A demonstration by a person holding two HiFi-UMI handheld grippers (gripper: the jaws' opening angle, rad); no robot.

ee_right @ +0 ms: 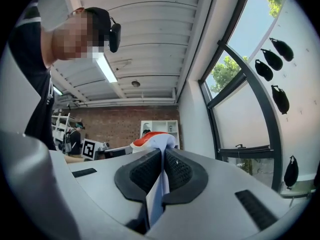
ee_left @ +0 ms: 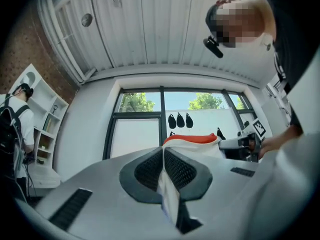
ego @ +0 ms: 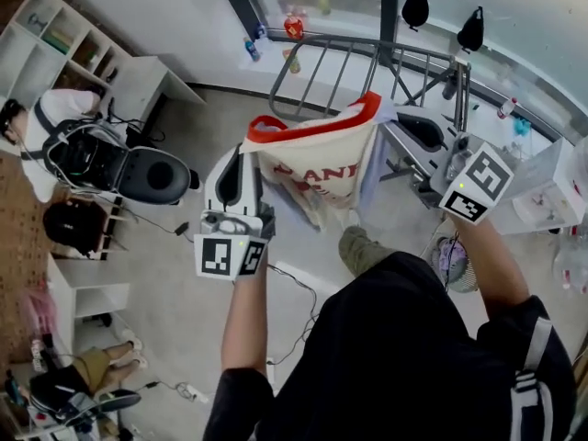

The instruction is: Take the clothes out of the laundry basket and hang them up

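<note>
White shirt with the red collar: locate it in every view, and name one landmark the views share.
Head view: upper centre, the shirt stretched between the left tongs and the right tongs.
Left gripper view: centre, shirt pinched in the jaws, red collar just beyond them.
Right gripper view: lower centre, shirt pinched in the jaws, red collar above them.
Shared landmark: the hanging black pouches.
</note>
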